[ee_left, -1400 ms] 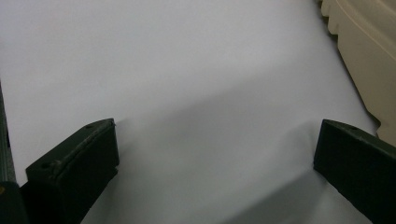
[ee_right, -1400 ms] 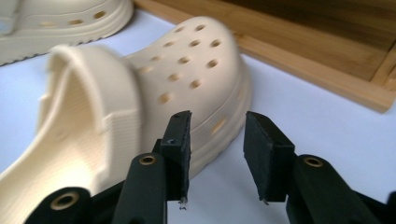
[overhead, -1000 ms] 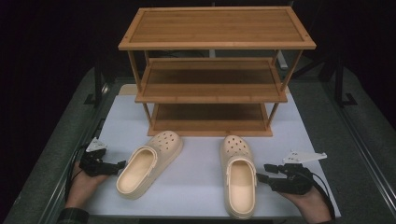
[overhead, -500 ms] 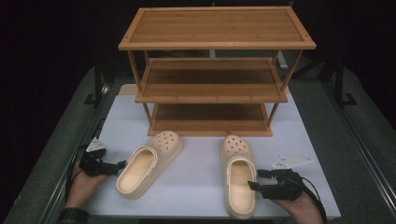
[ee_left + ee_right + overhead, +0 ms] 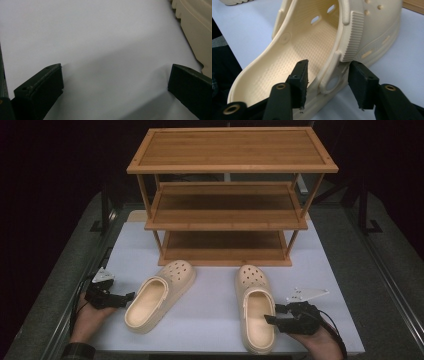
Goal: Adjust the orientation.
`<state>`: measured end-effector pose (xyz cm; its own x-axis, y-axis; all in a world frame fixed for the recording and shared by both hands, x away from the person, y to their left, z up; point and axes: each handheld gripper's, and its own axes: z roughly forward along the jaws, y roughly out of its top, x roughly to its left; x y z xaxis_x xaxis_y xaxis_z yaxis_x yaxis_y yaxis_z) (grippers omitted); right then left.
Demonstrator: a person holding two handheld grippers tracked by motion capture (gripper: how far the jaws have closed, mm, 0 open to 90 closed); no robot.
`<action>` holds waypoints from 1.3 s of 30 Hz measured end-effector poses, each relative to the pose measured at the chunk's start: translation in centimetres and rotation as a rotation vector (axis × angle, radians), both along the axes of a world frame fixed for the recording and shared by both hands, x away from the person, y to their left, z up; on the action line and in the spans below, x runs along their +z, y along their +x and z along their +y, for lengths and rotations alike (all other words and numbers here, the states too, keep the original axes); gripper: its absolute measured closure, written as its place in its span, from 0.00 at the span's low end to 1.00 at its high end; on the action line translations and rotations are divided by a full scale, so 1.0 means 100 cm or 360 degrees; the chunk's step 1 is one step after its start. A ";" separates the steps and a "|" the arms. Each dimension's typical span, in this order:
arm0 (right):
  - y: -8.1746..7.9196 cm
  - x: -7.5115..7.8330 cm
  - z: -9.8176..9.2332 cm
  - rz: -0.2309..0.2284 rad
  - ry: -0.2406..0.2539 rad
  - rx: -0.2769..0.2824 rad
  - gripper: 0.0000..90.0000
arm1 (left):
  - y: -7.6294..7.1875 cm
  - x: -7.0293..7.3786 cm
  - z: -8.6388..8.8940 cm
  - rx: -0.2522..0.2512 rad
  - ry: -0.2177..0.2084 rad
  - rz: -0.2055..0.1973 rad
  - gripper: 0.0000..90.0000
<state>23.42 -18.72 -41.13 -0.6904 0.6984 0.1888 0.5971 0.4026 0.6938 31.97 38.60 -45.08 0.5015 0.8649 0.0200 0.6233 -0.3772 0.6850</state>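
The right gripper (image 5: pixel 270 314) stands at the right side wall of the right clog (image 5: pixel 256 307), which lies on the white mat (image 5: pixel 215 290) in front of the bamboo shoe rack (image 5: pixel 227 195). This cream clog has its long axis from six o'clock to twelve o'clock in the high view, with the heel toward the person and the toe toward the rack. From the gripper, the clog lies at nine o'clock, so this hand is clearly the nearer one.

In the right gripper view, the jaws straddle the side wall of the clog (image 5: pixel 317 50) near the strap rivet, one inside the shoe and one outside. They have just been closing, but small gaps are visible, so I judge the pads do not press yet.

The left gripper (image 5: pixel 124 299) rests with jaws wide apart and holds nothing. The left clog (image 5: pixel 160 295) lies just at its three o'clock, and it is turned with the toe toward one o'clock.
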 end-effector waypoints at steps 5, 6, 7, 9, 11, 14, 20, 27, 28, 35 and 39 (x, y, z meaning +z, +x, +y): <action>0.002 0.002 -0.007 -0.0010 -0.0002 -0.0027 0.63 | 0.000 0.000 0.000 0.0000 -0.0001 0.0000 0.00; 0.003 0.002 -0.008 -0.0011 -0.0001 -0.0029 0.64 | 0.000 0.000 0.000 0.0000 -0.0001 0.0000 0.00; 0.003 0.002 -0.008 -0.0011 -0.0001 -0.0029 0.64 | 0.000 0.000 0.000 0.0000 -0.0001 0.0000 0.00; 0.004 0.003 -0.010 -0.0018 -0.0012 -0.0030 0.67 | 0.000 0.000 0.000 0.0000 -0.0001 0.0000 0.00; 0.004 0.004 -0.011 -0.0028 -0.0026 -0.0038 0.68 | 0.000 0.000 0.000 0.0000 0.0000 0.0000 0.00; 0.007 0.005 -0.014 -0.0043 -0.0039 -0.0060 0.72 | 0.000 0.000 0.000 0.0000 0.0000 0.0000 0.00; 0.014 0.007 -0.021 -0.0057 -0.0061 -0.0089 0.78 | 0.000 0.000 0.000 0.0000 0.0000 0.0001 0.00; 0.030 0.010 -0.035 -0.0102 -0.0139 -0.0166 0.85 | 0.000 0.000 0.000 0.0000 0.0000 0.0001 0.00; 0.032 0.010 -0.036 -0.0100 -0.0139 -0.0169 0.86 | 0.000 0.000 0.000 0.0000 0.0000 0.0001 0.00; 0.040 0.009 -0.041 -0.0113 -0.0142 -0.0161 0.85 | 0.000 0.000 0.000 0.0000 -0.0001 0.0001 0.00; 0.040 0.007 -0.041 -0.0090 -0.0094 -0.0147 0.65 | 0.000 0.000 0.000 0.0000 -0.0002 0.0000 0.00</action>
